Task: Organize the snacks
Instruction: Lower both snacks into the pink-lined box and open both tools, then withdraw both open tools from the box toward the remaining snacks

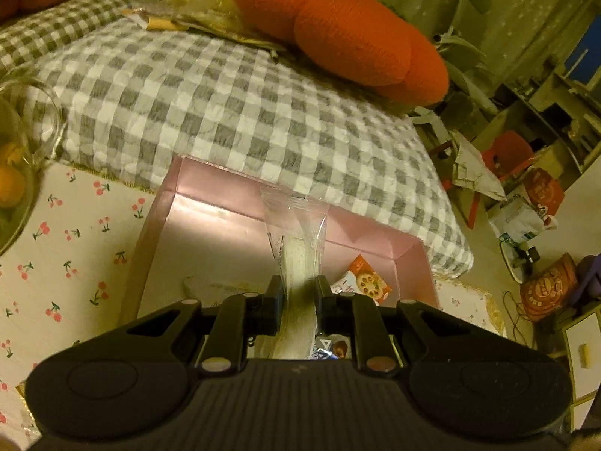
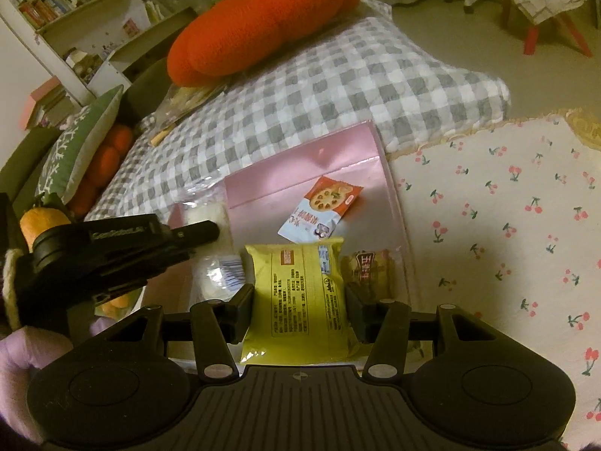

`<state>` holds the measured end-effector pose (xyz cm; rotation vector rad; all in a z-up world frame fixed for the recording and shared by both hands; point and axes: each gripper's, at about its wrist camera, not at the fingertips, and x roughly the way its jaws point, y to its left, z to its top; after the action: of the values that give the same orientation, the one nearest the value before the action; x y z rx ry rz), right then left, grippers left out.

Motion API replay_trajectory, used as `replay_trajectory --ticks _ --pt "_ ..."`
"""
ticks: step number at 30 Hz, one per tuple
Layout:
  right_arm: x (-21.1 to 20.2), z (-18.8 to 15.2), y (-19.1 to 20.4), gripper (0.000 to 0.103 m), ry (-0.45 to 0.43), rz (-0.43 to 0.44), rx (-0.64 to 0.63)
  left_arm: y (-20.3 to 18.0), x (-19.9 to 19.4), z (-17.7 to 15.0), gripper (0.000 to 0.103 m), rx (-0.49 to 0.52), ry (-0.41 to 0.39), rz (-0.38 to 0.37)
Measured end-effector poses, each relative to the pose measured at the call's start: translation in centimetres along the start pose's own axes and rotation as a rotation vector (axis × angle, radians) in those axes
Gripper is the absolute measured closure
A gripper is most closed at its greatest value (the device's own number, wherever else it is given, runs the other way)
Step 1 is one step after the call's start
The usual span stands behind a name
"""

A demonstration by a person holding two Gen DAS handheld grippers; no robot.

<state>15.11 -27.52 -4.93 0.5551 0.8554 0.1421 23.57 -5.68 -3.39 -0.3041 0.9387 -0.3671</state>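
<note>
My left gripper (image 1: 298,287) is shut on a clear plastic snack packet (image 1: 296,233) with a pale snack inside, held over the pink box (image 1: 210,191). An orange and white biscuit packet (image 1: 366,280) lies inside the box at the right. My right gripper (image 2: 298,300) is shut on a yellow-green snack packet (image 2: 300,293), held over the near end of the pink box (image 2: 300,165). The biscuit packet (image 2: 323,208) lies beyond it, and a brown packet (image 2: 370,267) sits to its right. The left gripper (image 2: 195,231) shows at the left with the clear packet (image 2: 206,212).
The box stands on a cherry-print cloth (image 2: 507,206) against a grey checked cushion (image 1: 225,105). An orange pillow (image 1: 338,30) lies on the cushion. A glass bowl of oranges (image 1: 15,158) stands at the left. A red stool (image 1: 507,154) and bags are on the floor at right.
</note>
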Motion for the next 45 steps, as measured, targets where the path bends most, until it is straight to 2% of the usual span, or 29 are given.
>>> replay_trajectory --ticks 8,10,12,14,16,27,29,37,45 --pt "-0.3 0.1 0.2 0.053 -0.011 0.013 0.002 0.1 0.4 0.2 0.088 -0.011 0.009 0.015" --pt "-0.5 0.2 0.3 0.049 -0.024 0.012 0.008 -0.1 0.6 0.2 0.087 0.003 0.01 0.021" --pt "-0.8 0.4 0.2 0.049 -0.028 0.008 0.017 -0.4 0.6 0.1 0.078 0.019 0.004 0.033" --pt "-1.0 0.5 0.1 0.044 -0.031 0.004 0.032 -0.5 0.3 0.1 0.061 0.024 -0.004 0.031" --pt "-1.4 0.5 0.0 0.04 -0.037 -0.004 0.038 -0.7 0.0 0.0 0.055 0.039 -0.007 0.031" --pt "-4.1 -0.4 1.1 0.029 -0.045 -0.039 0.005 -0.9 -3.7 -1.4 0.038 0.143 -0.023 0.065" --pt "-4.7 -0.6 1.3 0.027 -0.048 -0.042 0.002 -0.6 -4.5 -1.8 0.032 0.142 -0.023 0.061" --pt "-7.4 -1.6 2.3 0.02 -0.066 -0.063 -0.029 0.7 -7.1 -3.8 0.021 0.138 -0.014 0.036" --pt "-9.0 -3.4 2.9 0.015 -0.065 -0.087 -0.059 1.6 -9.5 -6.1 0.011 0.168 -0.012 0.053"
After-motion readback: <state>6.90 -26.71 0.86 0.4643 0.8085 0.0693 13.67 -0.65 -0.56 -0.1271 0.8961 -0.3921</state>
